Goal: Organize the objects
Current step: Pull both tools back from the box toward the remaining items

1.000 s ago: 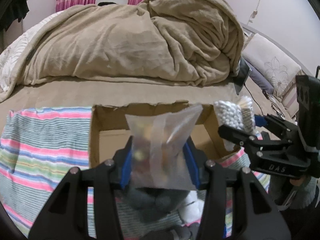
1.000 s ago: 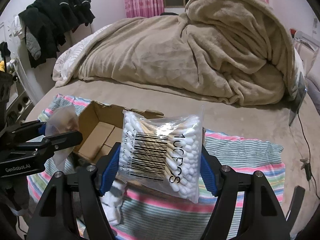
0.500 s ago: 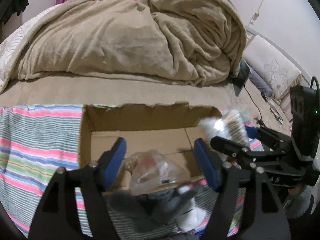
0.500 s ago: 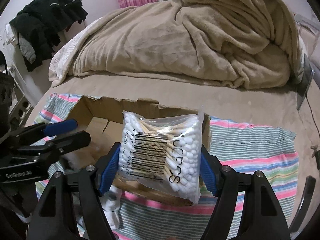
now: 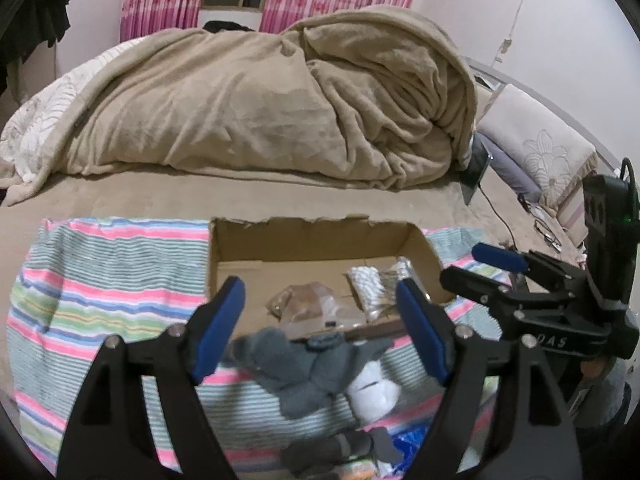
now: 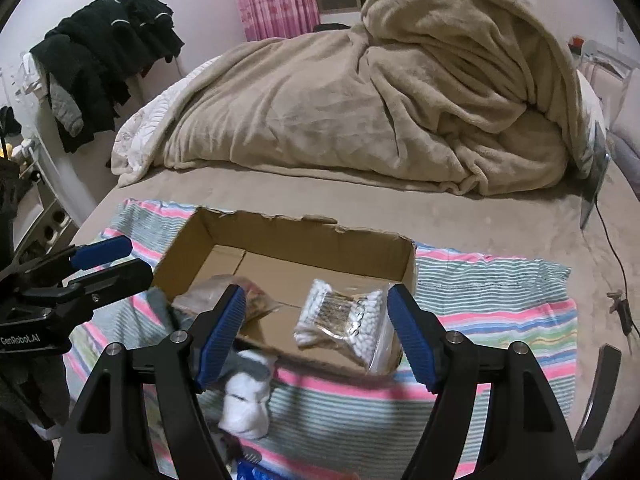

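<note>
An open cardboard box (image 5: pixel 312 236) (image 6: pixel 304 240) sits on a striped cloth on the bed. Inside lie a clear plastic bag of small items (image 5: pixel 310 306) (image 6: pixel 244 298) on the left and a bag of cotton swabs (image 5: pixel 374 286) (image 6: pixel 344 316) on the right, leaning on the near wall. My left gripper (image 5: pixel 320 324) is open and empty, just in front of the box. My right gripper (image 6: pixel 316 332) is open and empty over the box's near right corner. Grey socks (image 5: pixel 296 364) and a white sock (image 5: pixel 374 392) (image 6: pixel 246 400) lie in front of the box.
The striped cloth (image 5: pixel 108 280) (image 6: pixel 492 300) covers the near bed. A heaped beige blanket (image 5: pixel 260 108) (image 6: pixel 380 100) fills the back. Dark clothes (image 6: pixel 104 56) hang at the left. A cable (image 6: pixel 612 248) and a pillow (image 5: pixel 536 152) lie at the right.
Both grippers opened and let go. The clear bag dropped into the box first, then the cotton swab bag. Both grippers have drawn back slightly.
</note>
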Motion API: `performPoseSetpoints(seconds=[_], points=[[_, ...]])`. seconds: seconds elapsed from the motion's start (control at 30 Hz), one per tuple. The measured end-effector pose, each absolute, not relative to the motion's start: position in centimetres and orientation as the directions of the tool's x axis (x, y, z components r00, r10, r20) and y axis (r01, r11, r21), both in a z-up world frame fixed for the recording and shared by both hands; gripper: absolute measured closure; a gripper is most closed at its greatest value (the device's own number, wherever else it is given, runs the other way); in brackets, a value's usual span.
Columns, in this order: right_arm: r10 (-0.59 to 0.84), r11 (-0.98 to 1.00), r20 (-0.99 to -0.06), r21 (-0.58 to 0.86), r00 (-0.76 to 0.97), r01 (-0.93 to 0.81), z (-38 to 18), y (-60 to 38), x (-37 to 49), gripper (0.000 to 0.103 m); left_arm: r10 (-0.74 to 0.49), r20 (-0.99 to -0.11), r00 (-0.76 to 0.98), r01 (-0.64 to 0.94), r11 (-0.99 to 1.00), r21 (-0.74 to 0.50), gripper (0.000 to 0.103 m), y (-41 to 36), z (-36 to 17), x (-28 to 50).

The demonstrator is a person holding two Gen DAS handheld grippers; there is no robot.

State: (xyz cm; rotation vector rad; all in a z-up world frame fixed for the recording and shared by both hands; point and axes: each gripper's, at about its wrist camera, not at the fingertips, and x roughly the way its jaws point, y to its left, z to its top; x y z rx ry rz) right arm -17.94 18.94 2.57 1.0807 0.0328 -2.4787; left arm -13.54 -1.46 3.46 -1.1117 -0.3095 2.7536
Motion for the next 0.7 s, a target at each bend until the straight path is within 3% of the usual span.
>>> performPoseSetpoints(seconds=[0.17, 0.7], points=[[-0.378, -0.906, -0.690, 0.140, -0.617, 0.399, 3.8, 19.2, -16.2, 0.027, 0.191, -0.654, -0.732, -0.057, -0.974, -0.221, 0.012, -1.7, 4.4, -11.2], [-0.393, -0.890, -0.692, 0.121, -0.606, 0.439, 4.0, 19.0, -11.6, 0.027, 0.165, -0.721, -0.673, -0.009, -0.977, -0.215, 0.012, -1.7, 1.0, -7.2]])
